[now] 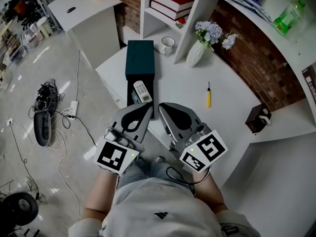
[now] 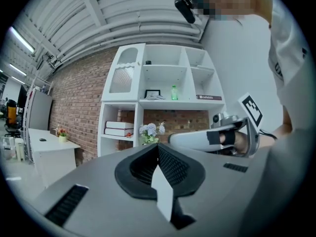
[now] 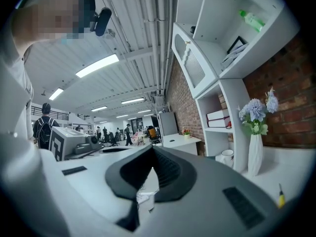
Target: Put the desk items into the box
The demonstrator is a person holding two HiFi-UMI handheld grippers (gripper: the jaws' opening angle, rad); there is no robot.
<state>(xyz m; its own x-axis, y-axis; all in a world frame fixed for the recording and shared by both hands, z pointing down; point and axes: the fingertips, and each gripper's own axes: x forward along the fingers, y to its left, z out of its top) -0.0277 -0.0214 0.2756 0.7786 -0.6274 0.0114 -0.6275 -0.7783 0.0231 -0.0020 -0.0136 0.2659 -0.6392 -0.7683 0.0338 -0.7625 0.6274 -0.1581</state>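
A dark teal box [image 1: 140,58] lies on the white desk [image 1: 182,83], and its open near end holds a white remote-like device [image 1: 142,91]. A yellow screwdriver [image 1: 208,96] lies on the desk to the right of the box; it also shows low in the right gripper view as the screwdriver [image 3: 280,197]. My left gripper [image 1: 147,107] and right gripper [image 1: 161,107] hang side by side just short of the box's near end. Both are level, shut and hold nothing. The left gripper [image 2: 158,146] and right gripper [image 3: 152,149] have their pads together.
A white mug [image 1: 167,44] and a white vase of pale flowers [image 1: 196,53] stand behind the box by the shelf unit. Red books [image 1: 173,1] sit on a shelf. A small dark holder [image 1: 257,118] sits at the desk's right edge. Cables and a power strip [image 1: 74,106] lie on the floor at left.
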